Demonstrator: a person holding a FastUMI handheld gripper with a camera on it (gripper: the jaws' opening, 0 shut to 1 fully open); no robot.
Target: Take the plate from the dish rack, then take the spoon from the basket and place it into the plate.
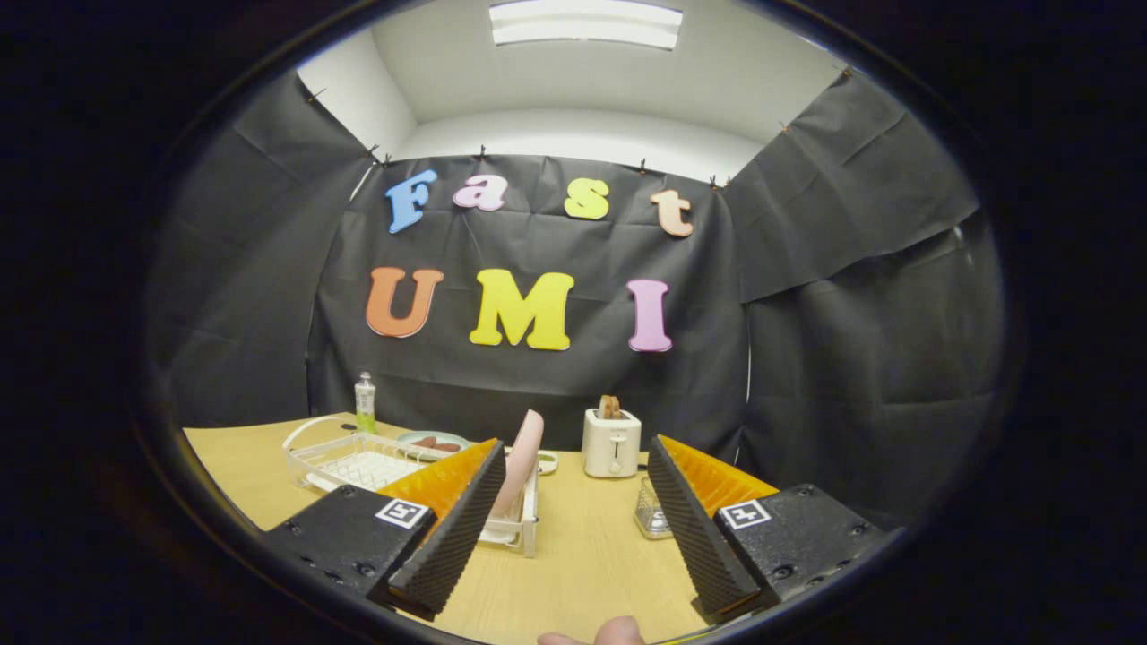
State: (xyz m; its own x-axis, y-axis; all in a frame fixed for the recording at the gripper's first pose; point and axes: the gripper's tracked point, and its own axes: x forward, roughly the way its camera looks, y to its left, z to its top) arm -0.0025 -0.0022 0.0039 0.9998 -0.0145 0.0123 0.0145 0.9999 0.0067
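Pink plate (522, 461) stands on edge in the white dish rack (520, 528) just ahead of my left finger, partly hidden by it. I hold my gripper (573, 475) spread wide over the wooden table (573, 573), touching nothing. Beside the right finger sits what looks like a small wire basket (651, 515), with a toaster (611, 442) beyond.

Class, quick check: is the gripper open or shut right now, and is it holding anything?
Gripper: jaws open, holding nothing; the pink plate stands in the dish rack ahead.
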